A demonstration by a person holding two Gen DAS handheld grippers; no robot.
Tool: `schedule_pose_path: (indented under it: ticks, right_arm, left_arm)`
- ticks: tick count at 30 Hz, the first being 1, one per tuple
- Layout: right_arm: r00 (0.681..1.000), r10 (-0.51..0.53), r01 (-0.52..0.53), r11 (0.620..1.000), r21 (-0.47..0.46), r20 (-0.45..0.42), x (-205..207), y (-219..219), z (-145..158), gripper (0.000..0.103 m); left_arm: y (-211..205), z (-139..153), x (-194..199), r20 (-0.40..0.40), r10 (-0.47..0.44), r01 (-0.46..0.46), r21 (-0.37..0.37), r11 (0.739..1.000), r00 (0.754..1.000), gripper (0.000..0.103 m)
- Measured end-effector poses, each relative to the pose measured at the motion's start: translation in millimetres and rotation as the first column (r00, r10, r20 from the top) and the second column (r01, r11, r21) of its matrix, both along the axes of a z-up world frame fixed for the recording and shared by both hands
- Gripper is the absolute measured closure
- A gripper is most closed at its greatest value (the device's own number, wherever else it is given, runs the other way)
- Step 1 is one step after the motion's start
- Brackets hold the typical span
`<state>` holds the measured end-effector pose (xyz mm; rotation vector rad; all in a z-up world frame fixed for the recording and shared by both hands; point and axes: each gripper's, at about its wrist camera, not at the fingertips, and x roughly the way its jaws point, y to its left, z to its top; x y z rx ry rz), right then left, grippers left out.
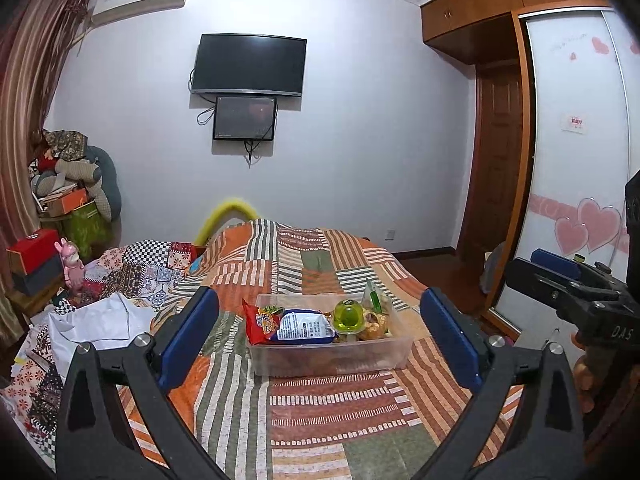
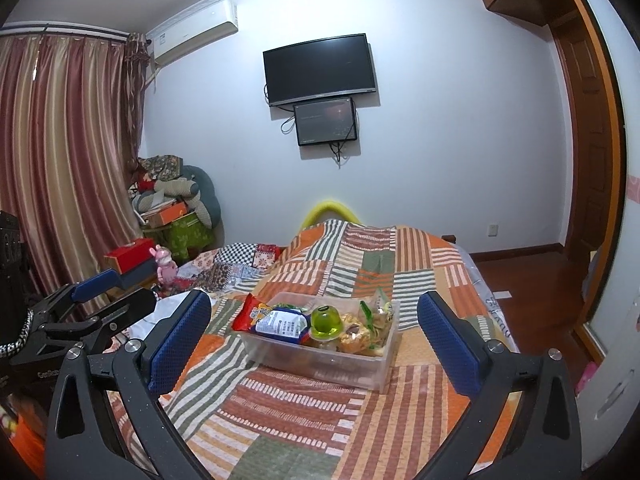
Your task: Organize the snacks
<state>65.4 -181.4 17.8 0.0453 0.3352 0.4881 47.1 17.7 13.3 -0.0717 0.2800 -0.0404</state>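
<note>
A clear plastic bin (image 1: 332,354) (image 2: 320,360) rests on the patchwork bedspread and is filled with snacks. In it lie a red packet (image 1: 260,320) (image 2: 250,312), a blue and white packet (image 1: 306,326) (image 2: 286,322), a green jelly cup (image 1: 349,314) (image 2: 326,322) and clear bags of mixed snacks (image 1: 376,318) (image 2: 372,322). My left gripper (image 1: 320,332) is open, hovering in front of the bin with nothing between its blue pads. My right gripper (image 2: 314,332) is open wide too, just short of the bin and empty. Each gripper shows at the edge of the other's view.
The bed (image 1: 320,412) runs ahead toward a white wall with a television (image 1: 250,64). Crumpled quilts and white paper (image 1: 100,320) lie left of the bin. Boxes, a pink toy (image 1: 72,266) and cushions crowd the left corner. A wardrobe (image 1: 576,152) and door stand right.
</note>
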Motion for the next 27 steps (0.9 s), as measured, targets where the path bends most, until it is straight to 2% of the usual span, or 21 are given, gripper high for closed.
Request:
schedule_pose_path:
  ticks: [13, 27]
  right_arm:
    - [1.000, -0.001, 0.001, 1.000, -0.004, 0.004, -2.2, 0.5, -0.5, 0.000]
    - [1.000, -0.004, 0.004, 1.000, -0.015, 0.007, -1.3, 0.9, 0.1, 0.000]
  left_arm:
    - [1.7, -0.4, -2.9, 0.004, 0.000, 0.000, -0.012, 1.000, 1.000, 0.000]
    - [-3.7, 0.7, -5.2, 0.002, -0.018, 0.018, 0.011, 1.000, 1.000, 0.000]
